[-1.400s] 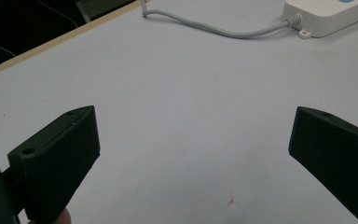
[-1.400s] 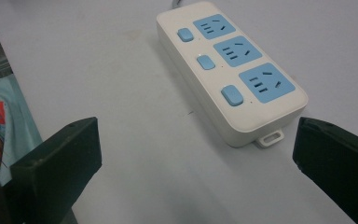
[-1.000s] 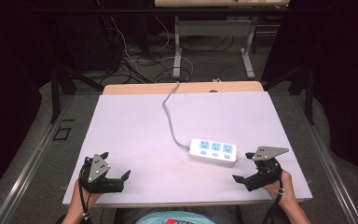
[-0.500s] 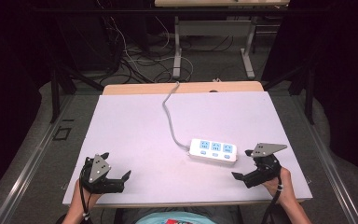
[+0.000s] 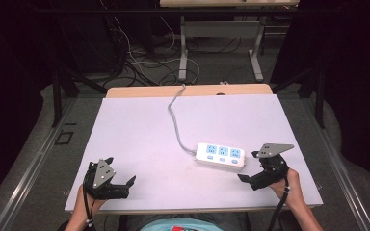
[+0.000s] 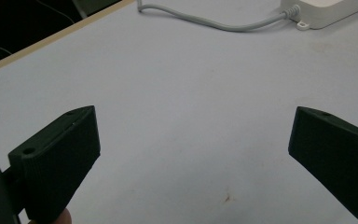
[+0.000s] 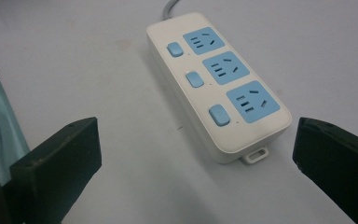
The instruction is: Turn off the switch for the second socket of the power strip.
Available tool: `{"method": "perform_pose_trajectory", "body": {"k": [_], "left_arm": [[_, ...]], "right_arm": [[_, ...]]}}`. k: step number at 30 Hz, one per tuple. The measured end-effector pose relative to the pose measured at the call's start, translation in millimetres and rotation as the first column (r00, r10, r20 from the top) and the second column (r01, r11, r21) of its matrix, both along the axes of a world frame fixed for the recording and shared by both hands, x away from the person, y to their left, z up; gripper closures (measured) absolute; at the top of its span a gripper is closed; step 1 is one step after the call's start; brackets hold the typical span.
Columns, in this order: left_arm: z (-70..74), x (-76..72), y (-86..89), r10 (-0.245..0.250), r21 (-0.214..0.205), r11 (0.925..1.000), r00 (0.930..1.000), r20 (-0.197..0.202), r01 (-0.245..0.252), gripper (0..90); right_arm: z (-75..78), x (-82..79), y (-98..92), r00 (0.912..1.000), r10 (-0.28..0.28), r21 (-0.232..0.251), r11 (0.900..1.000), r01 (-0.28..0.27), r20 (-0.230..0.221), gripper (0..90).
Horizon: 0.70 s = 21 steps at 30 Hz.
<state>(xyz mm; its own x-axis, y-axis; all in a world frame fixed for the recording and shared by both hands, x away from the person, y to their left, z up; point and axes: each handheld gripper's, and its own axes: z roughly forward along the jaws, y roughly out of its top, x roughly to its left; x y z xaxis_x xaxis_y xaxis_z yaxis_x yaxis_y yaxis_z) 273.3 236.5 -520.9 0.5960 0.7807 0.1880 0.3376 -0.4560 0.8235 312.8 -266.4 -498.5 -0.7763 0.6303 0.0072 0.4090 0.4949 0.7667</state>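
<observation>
White power strip; its cord drops behind table.

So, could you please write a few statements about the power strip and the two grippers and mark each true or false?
1. The power strip has three blue sockets. True.
2. A plug sits in one socket. False: all three sockets are empty.
3. The right gripper is shut on the strip. False: its jaws stand open, apart from the strip.
4. The left gripper is open and holds nothing. True.
5. The strip's grey cord runs off the table's far edge. True.
</observation>
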Motion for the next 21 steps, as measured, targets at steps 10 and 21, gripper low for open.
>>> {"method": "perform_pose_trajectory", "body": {"k": [10, 21], "left_arm": [[-0.1, 0.0, 0.1, 0.001, 0.009, 1.0, 1.0, 0.003, -0.001, 1.9], [-0.3, 0.4, -0.2, -0.002, 0.011, 0.9999, 1.0, -0.001, 0.002, 1.9]], "right_arm": [[7.3, 10.6, 10.4, 0.9999, 0.013, -0.024, 0.9996, -0.013, -0.01, 0.7], [12.5, 24.3, 10.9, 0.9994, 0.004, -0.027, 0.9996, -0.005, -0.034, 0.6]]}}
